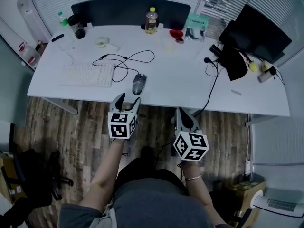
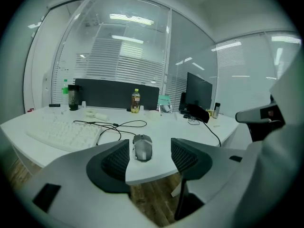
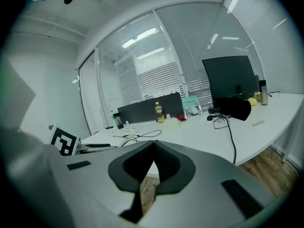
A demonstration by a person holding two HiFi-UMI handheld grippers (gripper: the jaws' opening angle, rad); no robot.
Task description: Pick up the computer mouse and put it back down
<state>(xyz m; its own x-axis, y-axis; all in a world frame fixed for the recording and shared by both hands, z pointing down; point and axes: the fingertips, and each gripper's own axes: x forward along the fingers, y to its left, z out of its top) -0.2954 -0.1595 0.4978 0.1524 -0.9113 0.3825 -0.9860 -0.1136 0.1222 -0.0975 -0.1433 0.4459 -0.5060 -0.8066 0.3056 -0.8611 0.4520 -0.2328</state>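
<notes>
A grey, angular computer mouse (image 1: 139, 83) is seen lying on the white desk (image 1: 190, 87) near its front edge, with a white keyboard (image 1: 86, 75) at its 9 o'clock. The left gripper (image 1: 128, 99) is held at the mouse's 6 o'clock, jaws released and spread, with nothing touched. The right gripper (image 1: 180, 112), at the left one's 4 o'clock, is clenched on nothing.

keyboard (image 1: 87, 75), bottle (image 1: 151, 20) (yellow cap), monitor (image 1: 259, 32)
</notes>
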